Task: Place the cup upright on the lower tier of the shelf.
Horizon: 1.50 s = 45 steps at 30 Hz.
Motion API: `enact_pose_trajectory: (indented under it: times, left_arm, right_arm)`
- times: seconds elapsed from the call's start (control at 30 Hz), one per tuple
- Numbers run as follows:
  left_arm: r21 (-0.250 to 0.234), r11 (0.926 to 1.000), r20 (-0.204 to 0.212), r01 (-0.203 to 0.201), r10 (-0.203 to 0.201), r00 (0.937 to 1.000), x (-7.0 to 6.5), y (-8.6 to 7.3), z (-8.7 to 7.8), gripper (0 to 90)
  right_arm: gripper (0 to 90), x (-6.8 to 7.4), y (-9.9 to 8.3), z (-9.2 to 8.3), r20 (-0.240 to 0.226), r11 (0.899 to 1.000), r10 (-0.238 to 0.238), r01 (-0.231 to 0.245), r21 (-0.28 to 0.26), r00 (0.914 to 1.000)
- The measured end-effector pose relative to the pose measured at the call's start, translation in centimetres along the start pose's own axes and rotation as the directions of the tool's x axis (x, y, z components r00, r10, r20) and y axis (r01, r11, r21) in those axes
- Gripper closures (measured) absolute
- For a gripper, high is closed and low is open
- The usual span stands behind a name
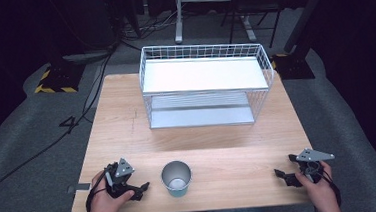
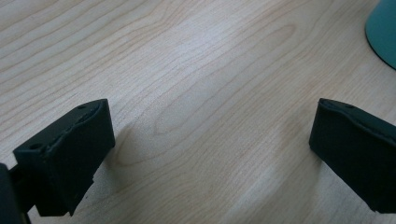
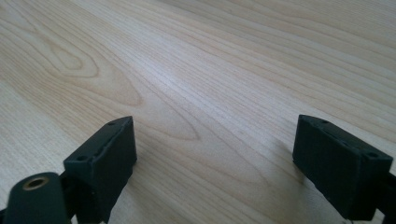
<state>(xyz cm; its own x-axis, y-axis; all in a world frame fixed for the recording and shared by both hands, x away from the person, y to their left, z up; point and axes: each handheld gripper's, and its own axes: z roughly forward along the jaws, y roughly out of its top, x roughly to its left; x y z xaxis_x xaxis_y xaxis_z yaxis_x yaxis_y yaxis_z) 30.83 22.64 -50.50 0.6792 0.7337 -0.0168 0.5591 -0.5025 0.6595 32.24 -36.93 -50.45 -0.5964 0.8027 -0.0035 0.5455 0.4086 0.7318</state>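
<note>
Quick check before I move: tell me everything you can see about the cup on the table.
The cup stands upright and open-topped near the table's front edge, about midway between the two grippers and nearer the left one. Its inside looks grey and metallic; its outside is teal, and a teal edge shows in the left gripper view's upper right corner. It looks empty. Nothing touches it except the wooden tabletop; both grippers are apart from it. The white wire rack stands well behind it.

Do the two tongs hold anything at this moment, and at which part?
Nothing is held. The left tongs and the right tongs are both open over bare wood; the cup stands untouched between them on the table.
</note>
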Motion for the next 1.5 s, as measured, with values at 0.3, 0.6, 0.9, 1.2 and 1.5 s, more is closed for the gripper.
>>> enact_pose_trajectory:
  times: [0.3, 0.6, 0.9, 1.2, 1.5]
  left_arm:
    - [-0.007, 0.9995, -0.001, 0.031, -0.031, 0.9995, 0.3, 0.3, -0.7, 16.6]
    - [-0.018, 0.9998, 0.004, 0.01, -0.01, 0.9999, -0.2, 1.1, -2.4, 15.8]
    - [-0.065, 0.9978, 0.018, -0.013, 0.014, 0.9997, -1.6, 2.4, -4.2, 15.7]
    - [-0.085, 0.9957, 0.047, -0.036, 0.04, 0.9981, -3.4, 3.1, -5.1, 15.7]
    - [-0.163, 0.9839, 0.104, -0.073, 0.091, 0.9904, -5.8, 3.4, -5.4, 15.6]
  right_arm:
    - [12.9, 0.0, 0.0, 0.0, 0.0, 1.0, -0.003, 0.003, 0.001, 1.0]
    - [12.9, 0.0, 0.0, 0.0, 0.001, 1.0, -0.003, 0.003, 0.001, 1.0]
    - [12.9, 0.0, 0.0, 0.0, 0.0, 1.0, -0.003, 0.003, 0.001, 1.0]
    - [12.8, 0.0, 0.0, 0.0, -0.001, 1.0, -0.002, 0.002, 0.001, 1.0]
    - [11.4, 0.0, 0.0, 0.1, -0.007, 1.0, -0.003, 0.003, 0.002, 1.0]
